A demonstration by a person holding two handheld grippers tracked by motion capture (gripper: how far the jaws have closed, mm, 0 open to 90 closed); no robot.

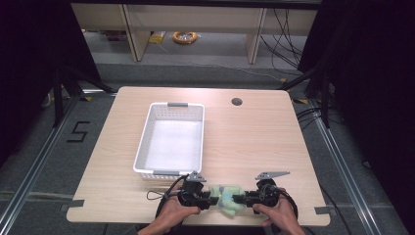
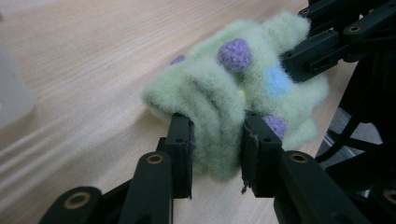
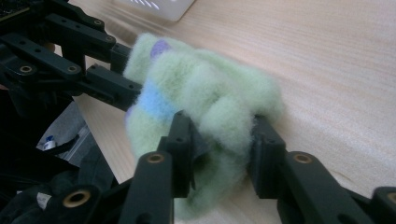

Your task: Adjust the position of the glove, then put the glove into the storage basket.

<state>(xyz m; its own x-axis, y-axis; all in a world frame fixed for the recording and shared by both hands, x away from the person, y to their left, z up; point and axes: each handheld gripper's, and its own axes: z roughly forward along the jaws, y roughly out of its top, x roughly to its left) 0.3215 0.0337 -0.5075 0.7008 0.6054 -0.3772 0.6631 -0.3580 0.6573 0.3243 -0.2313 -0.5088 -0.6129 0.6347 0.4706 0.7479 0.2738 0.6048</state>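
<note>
Near the front edge of a light wooden table (image 1: 254, 142), a fuzzy pale-green fleece item (image 1: 226, 197) with purple bobbles and a light-blue patch, bunched up and held from both ends. At its left end, the left gripper (image 1: 208, 200), carried in the left hand (image 1: 172, 214), jaws pointing right toward the fabric. In the left gripper view, the same left gripper (image 2: 217, 135) clamped on a thick fold of the fleece item (image 2: 224, 88), both black pads pressed into the pile, green fluff bulging out above and below them; a purple bobble on top, a second one just beside the right-hand pad, the blue patch farther back. At the opposite end, the right gripper (image 1: 238, 199), carried in the right hand (image 1: 278, 215), jaws pointing left, likewise closed on the cloth. In the right gripper view, the right gripper (image 3: 219, 133) biting a rolled fold of the fleece item (image 3: 205, 98), pile squeezed between the pads and spilling over them. Far jaws of the other gripper visible in each gripper view, gripping the far side of the bundle. Fabric low over the tabletop, whether resting on it or just lifted impossible to tell. Beyond it, toward the table's middle and left, a white perforated plastic basket (image 1: 147, 142) with grey handles, well apart from the bundle, its near rim just beyond the left gripper. Near the table's far edge, a round cable hole (image 1: 237, 102).
</note>
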